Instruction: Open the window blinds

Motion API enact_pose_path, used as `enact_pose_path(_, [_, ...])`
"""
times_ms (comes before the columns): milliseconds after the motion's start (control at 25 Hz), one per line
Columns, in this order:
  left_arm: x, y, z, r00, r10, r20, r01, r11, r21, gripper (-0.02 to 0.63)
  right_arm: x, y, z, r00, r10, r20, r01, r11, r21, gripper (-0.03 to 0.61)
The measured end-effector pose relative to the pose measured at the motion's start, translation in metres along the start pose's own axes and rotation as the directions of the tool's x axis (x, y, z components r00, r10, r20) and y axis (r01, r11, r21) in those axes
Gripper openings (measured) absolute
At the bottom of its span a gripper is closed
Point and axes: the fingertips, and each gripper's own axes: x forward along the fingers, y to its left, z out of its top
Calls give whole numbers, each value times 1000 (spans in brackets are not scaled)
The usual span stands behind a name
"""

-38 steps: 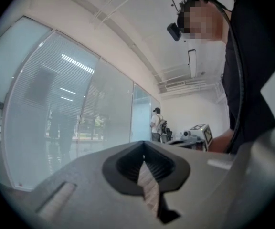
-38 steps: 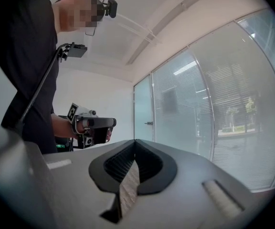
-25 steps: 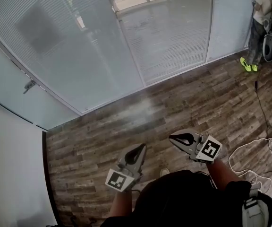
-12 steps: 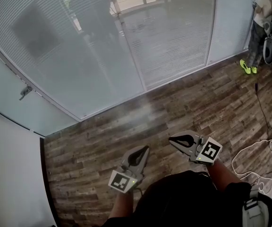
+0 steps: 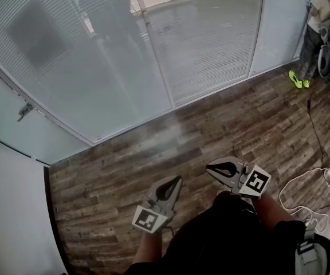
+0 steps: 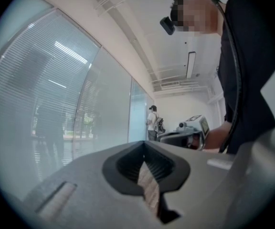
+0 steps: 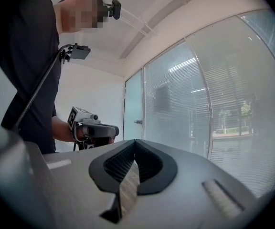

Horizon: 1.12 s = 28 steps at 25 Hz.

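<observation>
Looking down in the head view, the left gripper point(image 5: 177, 179) and the right gripper point(image 5: 208, 167) are held level over the wooden floor point(image 5: 113, 171), both claws closed and empty, while the window blinds point(image 5: 211, 44) hang down across the glass panes well ahead of them. The left gripper view shows its jaw tips meeting on nothing, with the blinds at the left and a person point(image 6: 153, 123) standing far off. The right gripper view shows its jaws together and empty too, with the slatted blinds at the right.
</observation>
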Motion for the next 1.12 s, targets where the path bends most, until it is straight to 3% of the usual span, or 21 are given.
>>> enact_pose_path(280, [19,15,-1,1000,27,-2,-27,1000,-8,5,5,-25,8,999,40,-12,-41,999,-31,6])
enact_pose_path(800, [71,77,4,981,194,-20,-194,981,18,3,41,-110,16,982,189,29,-188,982,-18,6])
enact_pose_path(1120, [121,109,8,975,221,-34,-220,975,27,5,48,-169,21,973,230,30,-230,973,-6,6])
